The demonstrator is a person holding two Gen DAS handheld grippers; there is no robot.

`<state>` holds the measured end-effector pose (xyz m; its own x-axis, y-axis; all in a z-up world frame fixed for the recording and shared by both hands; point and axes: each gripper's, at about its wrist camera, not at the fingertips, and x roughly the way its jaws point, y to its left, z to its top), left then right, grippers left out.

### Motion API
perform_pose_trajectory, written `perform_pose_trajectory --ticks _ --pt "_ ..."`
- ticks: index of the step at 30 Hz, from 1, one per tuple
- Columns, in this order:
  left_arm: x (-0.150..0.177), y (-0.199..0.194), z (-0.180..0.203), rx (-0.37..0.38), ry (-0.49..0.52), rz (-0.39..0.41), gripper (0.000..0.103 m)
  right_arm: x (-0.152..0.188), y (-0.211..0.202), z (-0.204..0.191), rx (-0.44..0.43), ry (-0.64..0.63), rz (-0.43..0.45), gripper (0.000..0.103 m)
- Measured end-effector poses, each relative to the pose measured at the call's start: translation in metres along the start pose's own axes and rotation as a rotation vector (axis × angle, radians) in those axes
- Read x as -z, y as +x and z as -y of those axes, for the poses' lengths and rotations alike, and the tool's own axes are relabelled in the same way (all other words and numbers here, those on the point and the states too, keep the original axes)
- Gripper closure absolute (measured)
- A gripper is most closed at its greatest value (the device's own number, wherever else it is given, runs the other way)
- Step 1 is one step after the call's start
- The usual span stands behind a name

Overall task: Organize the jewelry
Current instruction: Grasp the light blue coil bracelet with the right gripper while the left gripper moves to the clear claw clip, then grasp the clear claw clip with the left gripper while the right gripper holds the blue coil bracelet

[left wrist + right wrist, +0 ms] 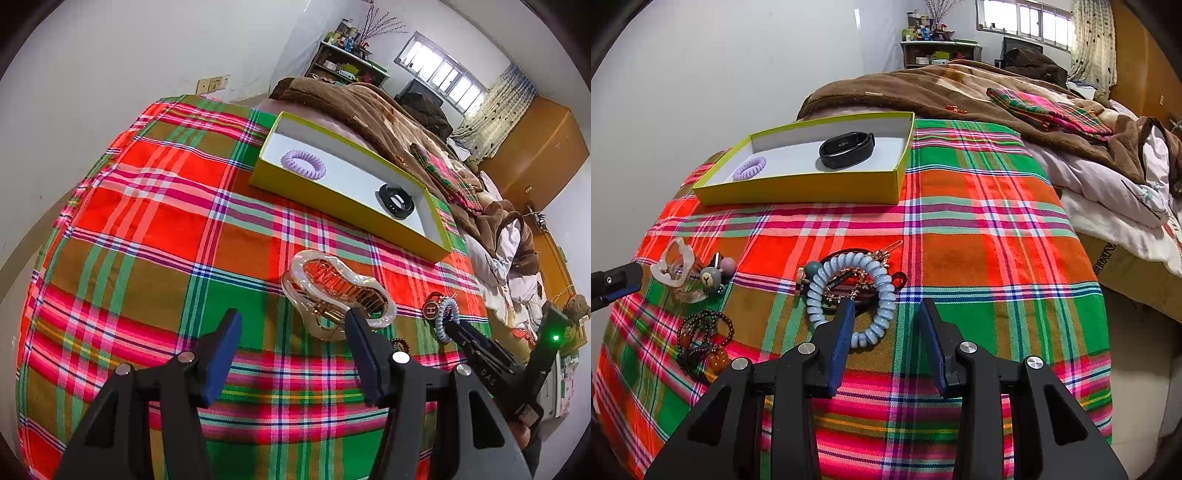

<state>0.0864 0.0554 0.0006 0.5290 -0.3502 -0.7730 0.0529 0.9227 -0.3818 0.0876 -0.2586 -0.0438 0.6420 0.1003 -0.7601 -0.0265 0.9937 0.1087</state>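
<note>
A pearly hair claw clip (pixel 332 291) lies on the plaid cloth (pixel 166 221). My left gripper (pixel 291 325) stands open over its near end, the right fingertip in front of the clip. A yellow-green box (pixel 332 202) beyond holds a lilac spiral hair tie (pixel 303 164) and a black band (pixel 397 201). My right gripper (pixel 886 312) is open at a pale blue spiral hair tie (pixel 816 295). One finger is inside the ring and one outside. The coil between them is not pinched. The box (pixel 798 192) lies further back.
A bear-charm tie (pixel 711 277), a dark bead bracelet (pixel 701 332) and a round H charm (pixel 430 310) lie nearby. A black tie with gold clips (pixel 864 254) lies under the blue one. A brown blanket (pixel 923 88) is heaped behind; the bed drops off at the right.
</note>
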Motion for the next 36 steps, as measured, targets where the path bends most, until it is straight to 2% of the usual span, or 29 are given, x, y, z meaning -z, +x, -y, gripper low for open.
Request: perform_pose_trajectory --ticks 1,3,8,16,23,27,32,36 --pt "0.000 -0.001 0.000 0.001 -0.002 0.002 0.043 0.001 0.000 0.000 -0.004 0.000 0.001 0.067" --pt "-0.001 -0.001 0.002 0.005 -0.008 0.002 0.043 0.001 -0.001 0.000 -0.006 0.001 0.007 0.087" --pt "-0.003 0.005 0.009 0.008 -0.021 -0.016 0.043 0.002 -0.003 0.001 -0.015 0.003 0.016 0.092" --pt "-0.002 0.018 0.027 0.005 -0.023 -0.047 0.043 0.002 -0.011 0.009 -0.024 0.030 0.046 0.093" --pt "0.006 0.031 0.035 -0.084 -0.006 -0.102 0.043 0.003 -0.017 0.009 -0.037 0.025 0.065 0.093" --pt "0.006 0.035 0.029 -0.167 0.003 -0.123 0.043 0.003 -0.020 0.010 -0.047 0.031 0.072 0.093" --pt "0.001 0.024 0.015 -0.221 -0.017 -0.094 0.043 0.002 -0.020 0.010 -0.057 0.037 0.078 0.093" --pt "-0.006 0.017 0.006 -0.213 -0.057 -0.062 0.044 0.003 -0.020 0.009 -0.070 0.038 0.078 0.093"
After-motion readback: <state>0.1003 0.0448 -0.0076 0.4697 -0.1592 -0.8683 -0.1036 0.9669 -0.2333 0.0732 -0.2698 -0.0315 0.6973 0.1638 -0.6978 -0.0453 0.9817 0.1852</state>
